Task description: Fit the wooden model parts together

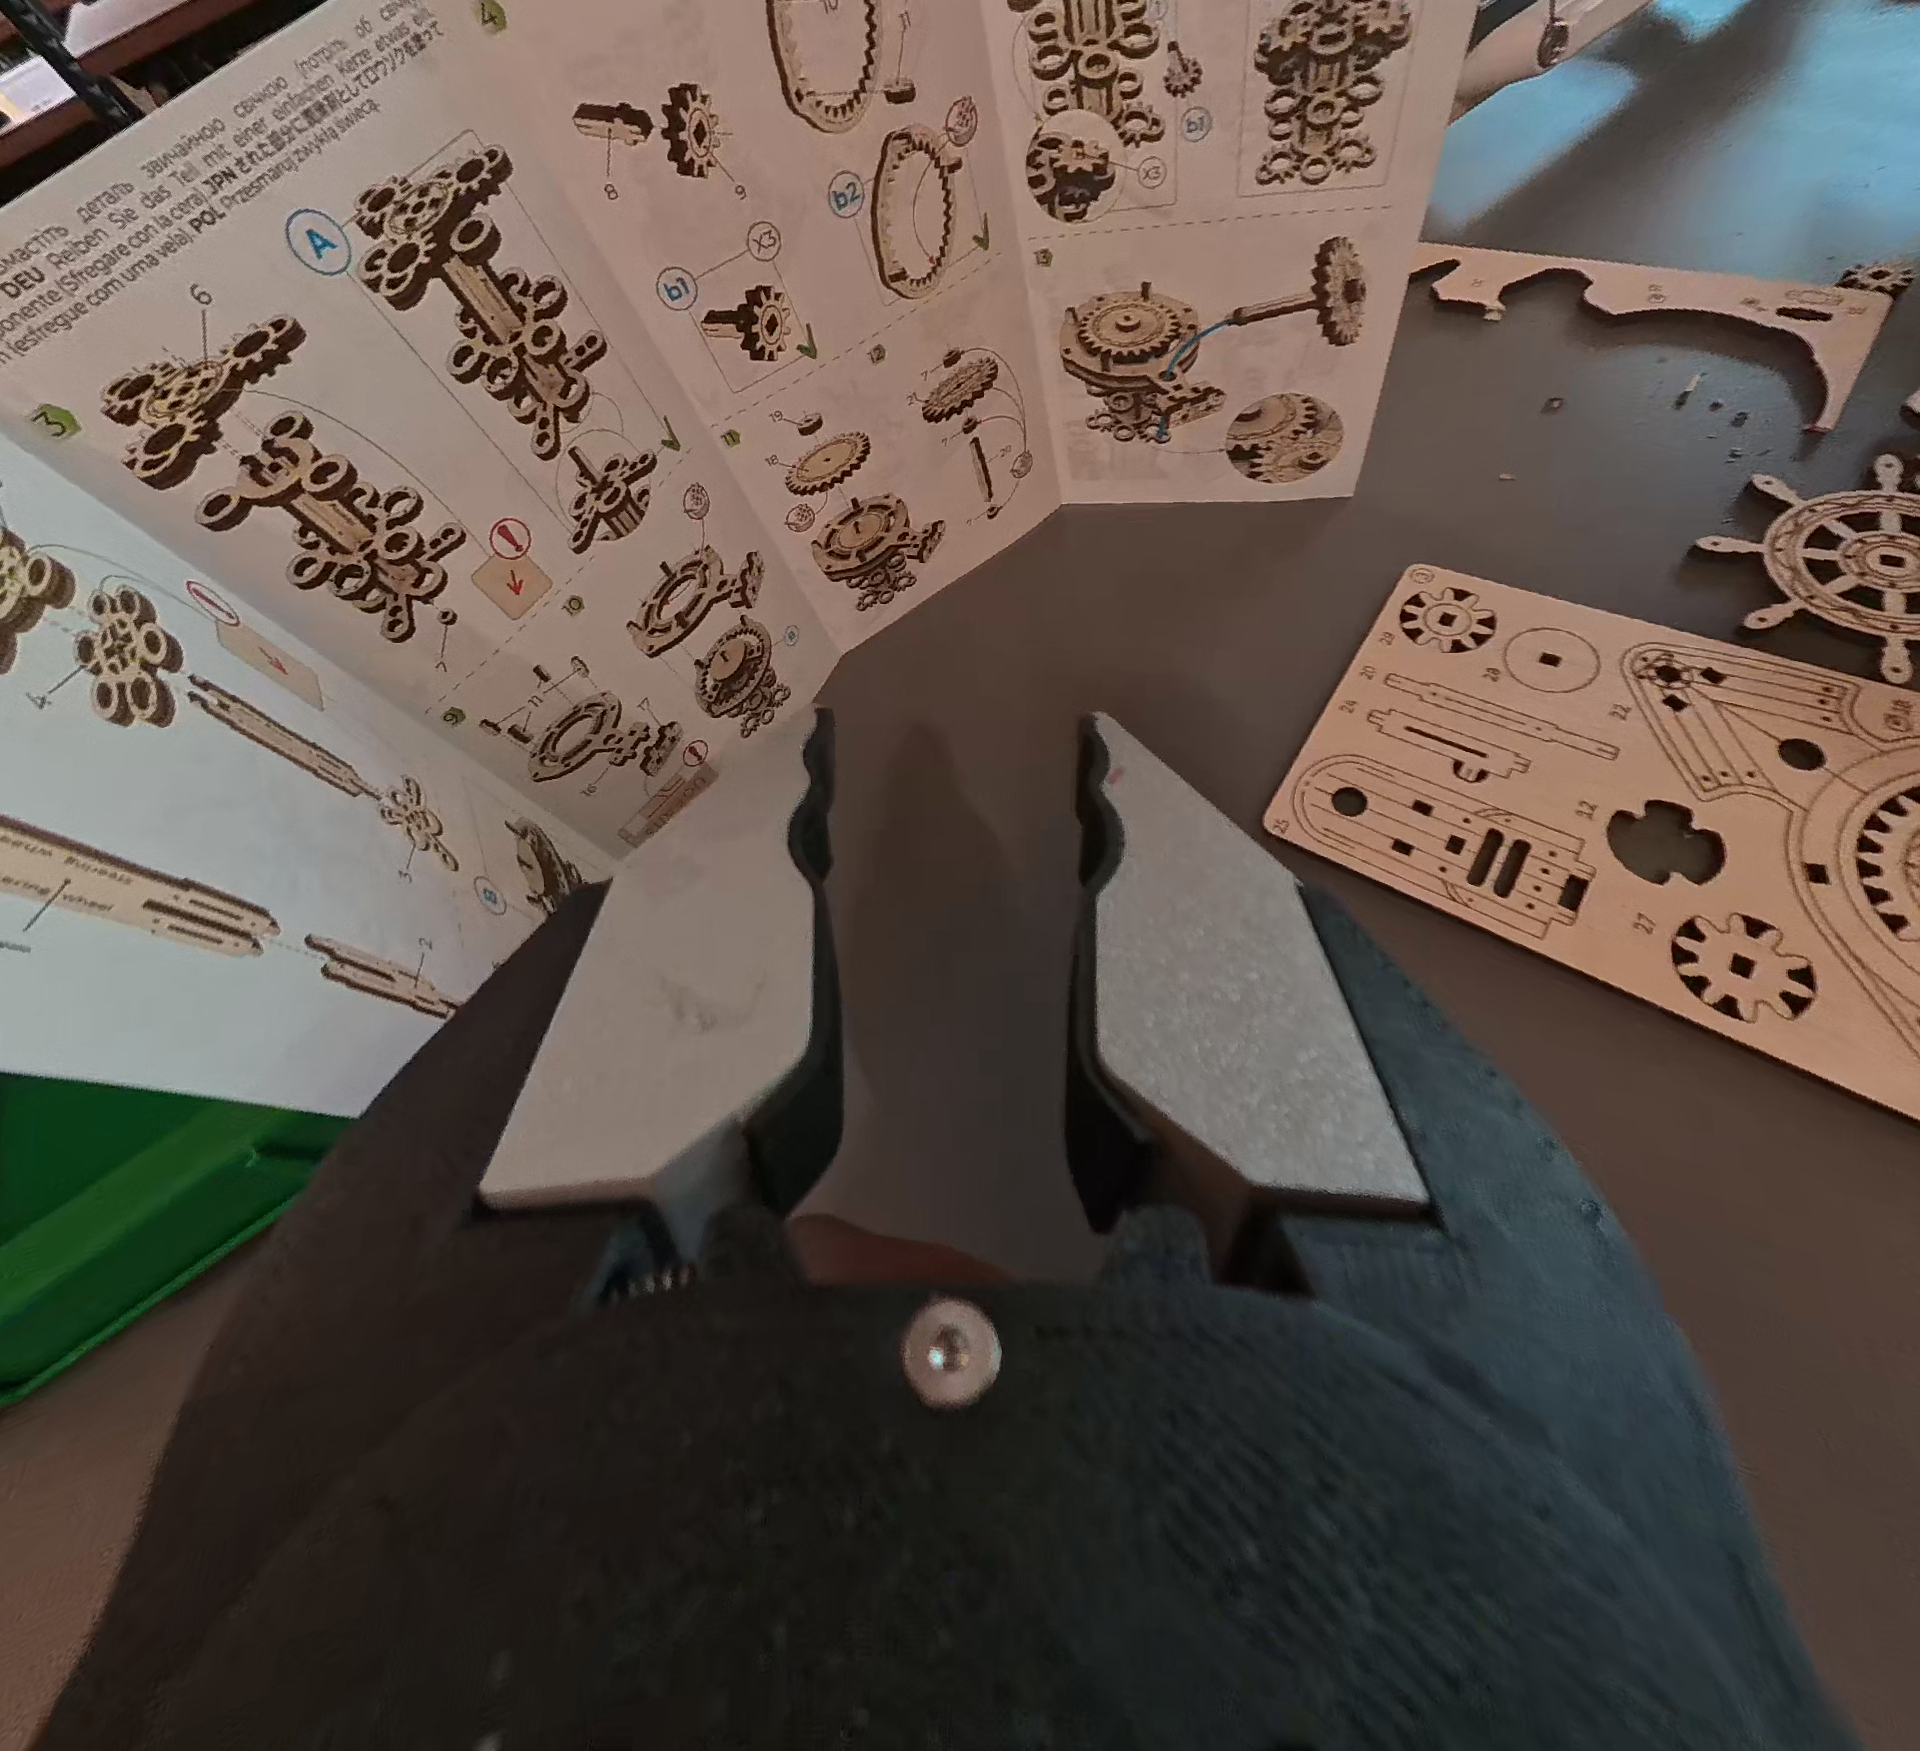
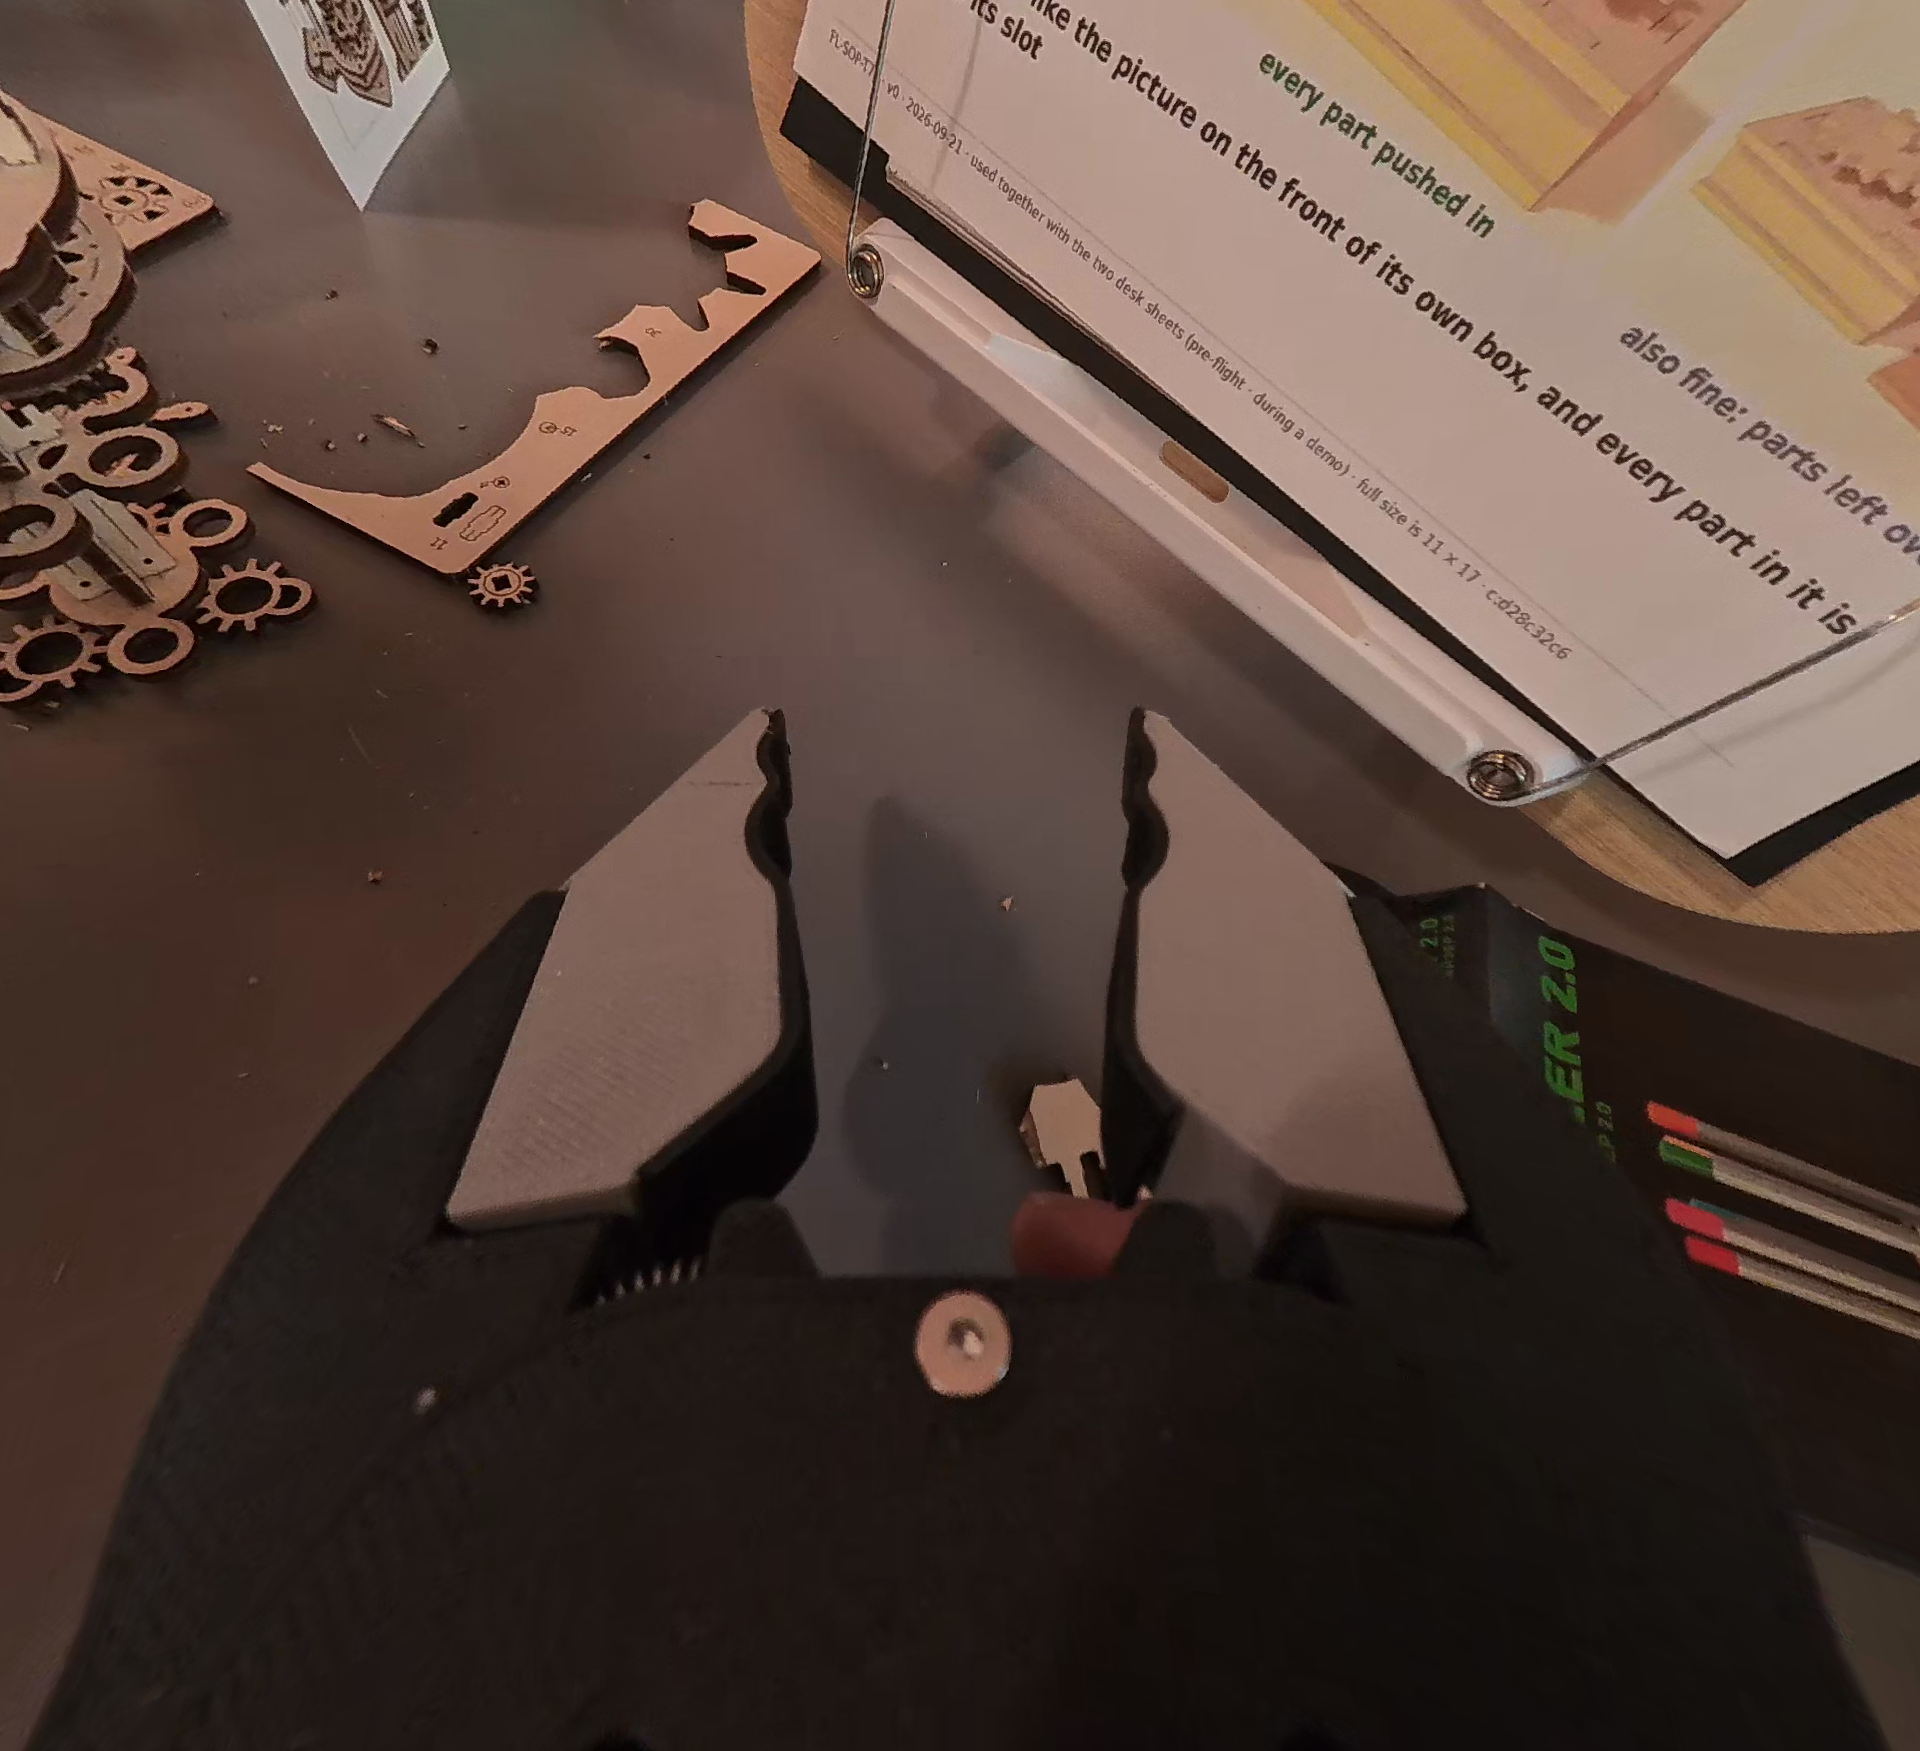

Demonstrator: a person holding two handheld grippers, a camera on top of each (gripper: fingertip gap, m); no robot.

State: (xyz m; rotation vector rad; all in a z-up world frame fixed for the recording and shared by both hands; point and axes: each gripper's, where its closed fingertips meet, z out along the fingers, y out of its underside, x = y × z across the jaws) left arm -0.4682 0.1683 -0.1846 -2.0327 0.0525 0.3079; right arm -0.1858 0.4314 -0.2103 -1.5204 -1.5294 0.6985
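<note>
My left gripper [image 1: 951,745] is open and empty above the dark table, facing the folded instruction sheet [image 1: 644,267]. To its right lie a laser-cut wooden parts sheet [image 1: 1621,828], a wooden ship's wheel [image 1: 1839,579] and a leftover sheet scrap [image 1: 1704,319]. My right gripper [image 2: 956,745] is open over bare table. A small pale wooden piece [image 2: 1060,1135] lies on the table between the bases of its fingers, not gripped. The partly built wooden gear model [image 2: 73,475] lies at the far left. A sheet scrap [image 2: 561,434] with a tiny gear [image 2: 502,583] at its corner lies ahead-left.
A green box [image 1: 125,1223] sits at the left in the left wrist view. A document stand with a printed sheet [image 2: 1351,247] rises close ahead-right of the right gripper. A dark box with coloured tools [image 2: 1714,1182] is at its right. Wood crumbs [image 2: 353,439] dot the table. About 40 centimeters separates my left fingertips from my right. Both grippers' tips are roughly 20 centimeters from the wooden ship's wheel [image 1: 1839,579].
</note>
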